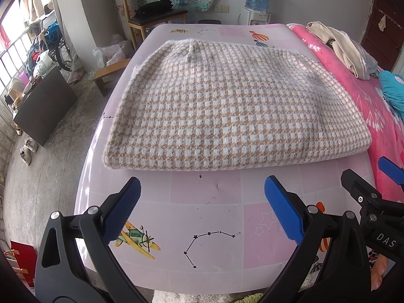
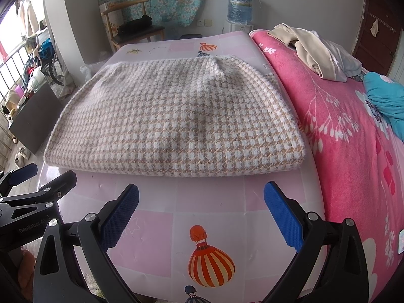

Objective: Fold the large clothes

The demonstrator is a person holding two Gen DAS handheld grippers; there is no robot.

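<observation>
Lying folded on the pink mat (image 1: pixel 207 217), the checked knit garment (image 1: pixel 227 106) looks soft, thick and floppy, best pinched at near corners; left gripper (image 1: pixel 202 207) and right gripper (image 2: pixel 202 212) hover before it, jaws wide apart, empty.

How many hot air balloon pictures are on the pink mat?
4 that I can see in the right wrist view: a big striped balloon near the right gripper, a dark one below it, and two beyond the folded checked sweater, which may hide more.
</observation>
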